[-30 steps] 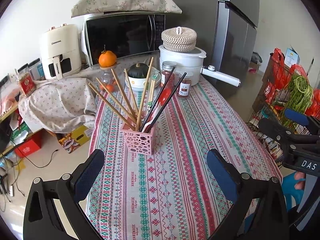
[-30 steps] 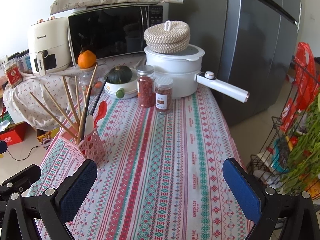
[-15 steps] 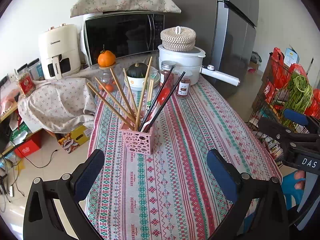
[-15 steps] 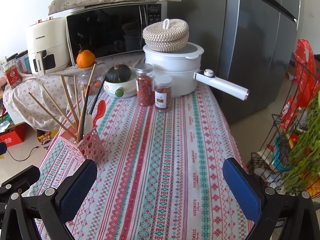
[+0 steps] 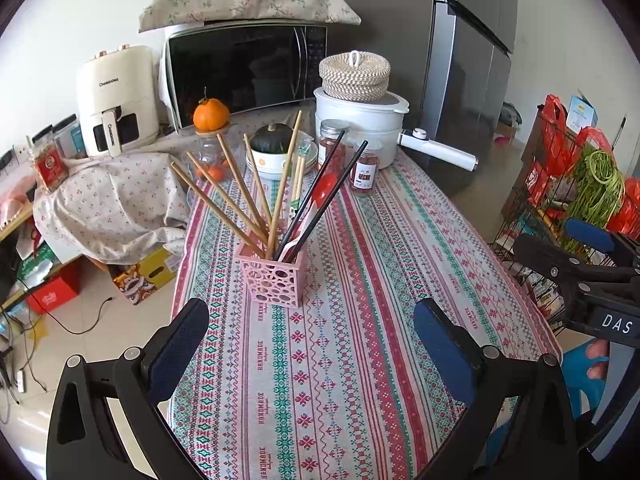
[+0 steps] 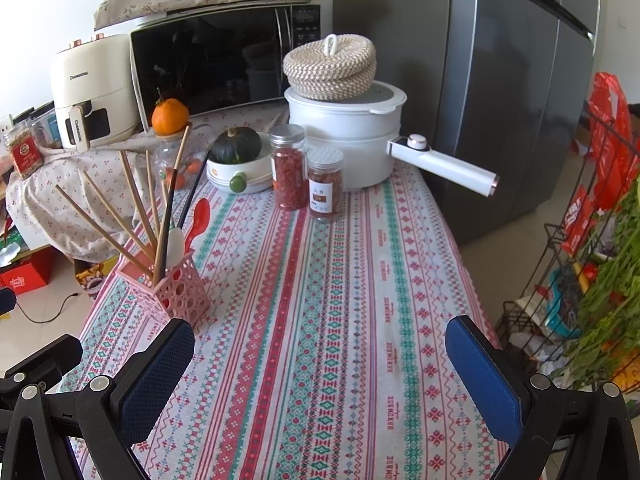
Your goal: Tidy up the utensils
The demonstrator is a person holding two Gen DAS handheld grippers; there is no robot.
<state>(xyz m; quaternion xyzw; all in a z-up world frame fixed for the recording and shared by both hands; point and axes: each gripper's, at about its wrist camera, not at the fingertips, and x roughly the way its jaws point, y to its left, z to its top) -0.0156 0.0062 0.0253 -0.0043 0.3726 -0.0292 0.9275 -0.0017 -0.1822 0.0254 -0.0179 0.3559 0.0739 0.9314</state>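
Note:
A pink perforated utensil holder (image 5: 274,280) (image 6: 178,286) stands on the striped tablecloth (image 5: 360,300) (image 6: 320,300). Several wooden chopsticks (image 5: 224,200) (image 6: 108,224), two black chopsticks (image 5: 324,196) (image 6: 168,216), a red spoon (image 5: 322,194) (image 6: 199,218) and a white spoon (image 6: 175,246) stick out of it. My left gripper (image 5: 310,342) is open, low and just in front of the holder, nothing between its fingers. My right gripper (image 6: 320,364) is open too, over bare cloth to the holder's right. It also appears in the left wrist view as a right gripper (image 5: 588,260) at the table's right edge.
At the far end stand a white pot (image 6: 344,144) with a woven lid and long handle, two spice jars (image 6: 306,178), a bowl holding a green squash (image 6: 236,160), a microwave (image 5: 244,68) and an air fryer (image 5: 118,100). A wire rack (image 6: 592,260) of groceries is on the right.
Both grippers have drifted slightly back and stayed open; the holder and utensils have not moved.

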